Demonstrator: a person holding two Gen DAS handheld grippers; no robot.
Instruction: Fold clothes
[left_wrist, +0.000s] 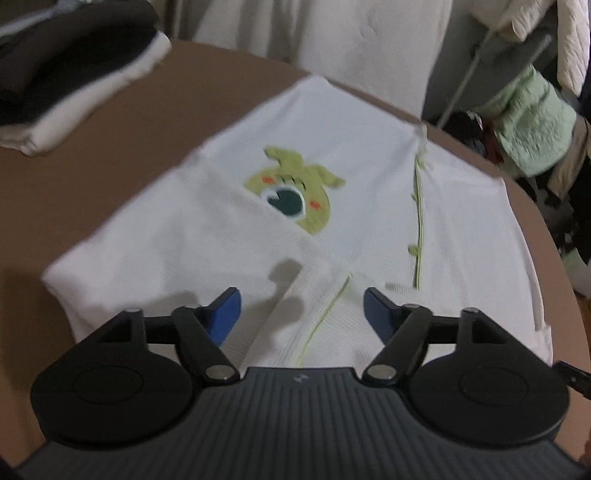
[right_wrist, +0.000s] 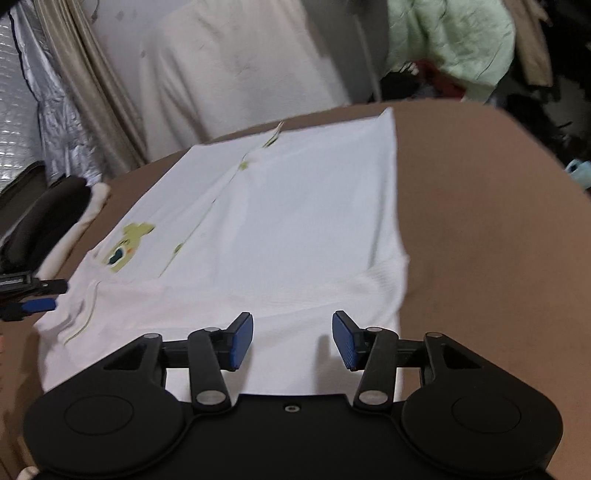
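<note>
A white garment (left_wrist: 369, 206) with a yellow-green cartoon patch (left_wrist: 295, 195) and thin green trim lies flat on the brown table (left_wrist: 129, 147), its sides folded inward. My left gripper (left_wrist: 302, 314) is open and empty, just above the garment's near edge. In the right wrist view the same garment (right_wrist: 295, 221) stretches away from me, patch (right_wrist: 127, 247) at the left. My right gripper (right_wrist: 293, 341) is open and empty over the near edge. The left gripper's blue fingertip (right_wrist: 37, 305) shows at the far left.
A stack of folded dark and white clothes (left_wrist: 66, 74) sits at the table's left. A pale covered chair (right_wrist: 240, 62) stands behind the table. Green and other clothes (left_wrist: 532, 122) hang beyond the right edge. Bare brown table (right_wrist: 480, 221) lies right of the garment.
</note>
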